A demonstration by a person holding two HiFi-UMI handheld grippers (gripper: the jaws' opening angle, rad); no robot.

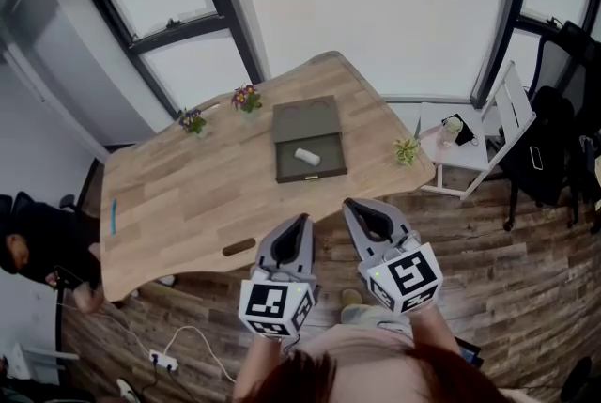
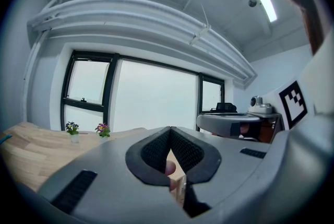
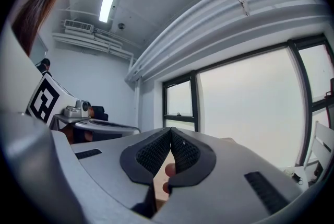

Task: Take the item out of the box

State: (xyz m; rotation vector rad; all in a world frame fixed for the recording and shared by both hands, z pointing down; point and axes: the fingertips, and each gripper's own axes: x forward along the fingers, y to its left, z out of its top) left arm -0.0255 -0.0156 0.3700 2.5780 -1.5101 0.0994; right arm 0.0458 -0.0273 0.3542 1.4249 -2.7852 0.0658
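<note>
1. Sitting at the far left of the head view, a person in black clothing (image 1: 33, 251) is beside the pale wooden table with rounded corners (image 1: 188, 194). A thin blue pen (image 1: 114, 215) lies near the table's left end.
2. A small pot of blue-purple flowers (image 1: 192, 120) and a small pot of pink-purple flowers (image 1: 247, 98) stand along the far edge by the window.
3. A flat dark olive box (image 1: 305, 117) lies open mid-table, and the small white cylindrical item (image 1: 307, 156) rests inside its near tray.
4. The grey left gripper (image 1: 302, 221) hangs short of the table's near edge, its jaws pressed together with nothing between them.
5. The grey right gripper (image 1: 349, 204), just beside it, is likewise pressed together and empty, well apart from the box.
6. A small green plant (image 1: 406, 150) stands at the table's right edge, with a low white side table (image 1: 470, 157) just beyond it.
</note>
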